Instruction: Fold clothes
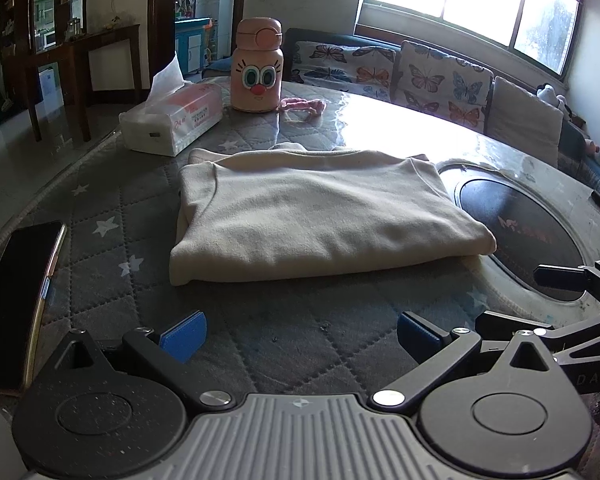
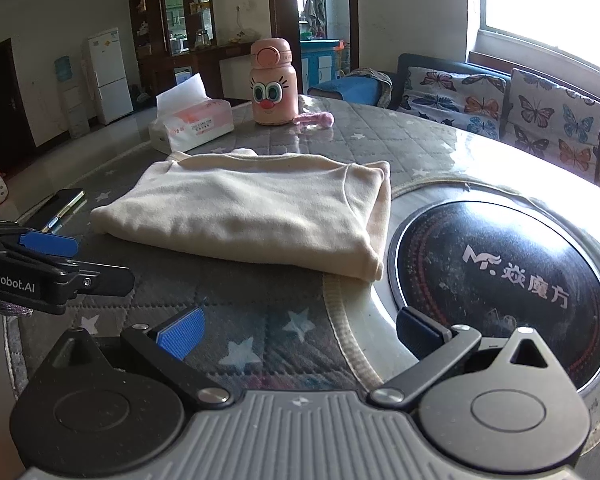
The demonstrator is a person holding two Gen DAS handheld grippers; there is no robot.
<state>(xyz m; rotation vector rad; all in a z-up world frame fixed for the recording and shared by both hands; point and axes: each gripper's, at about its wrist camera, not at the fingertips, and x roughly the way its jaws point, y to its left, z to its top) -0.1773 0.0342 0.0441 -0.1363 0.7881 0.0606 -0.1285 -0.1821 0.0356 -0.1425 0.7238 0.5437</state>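
garment: cream top, folded into a neat flat rectangle on the grey star-quilted table cover. In the left wrist view it sits at 12 o'clock from the fingers, near but not touching. In the right wrist view it's more like 11 o'clock.

left gripper: jaws spread wide, nothing between the blue pads, just hanging over bare table cover in front of the garment's near edge.

right gripper: same deal, wide open and holding nothing, parked over the cover edge next to the round black cooktop. Its linkage pokes into the left view at 3 o'clock.

cooktop: set into the table, right beside the garment's right edge, the corner of the fabric looks to be just reaching its rim.

phone: dark slab at 9 o'clock in the left view, well apart from the garment.

tissue pack: behind the garment at 11 o'clock.

pink bottle: cartoon face, upright, behind the garment around 12, with a pink strap lying beside it.
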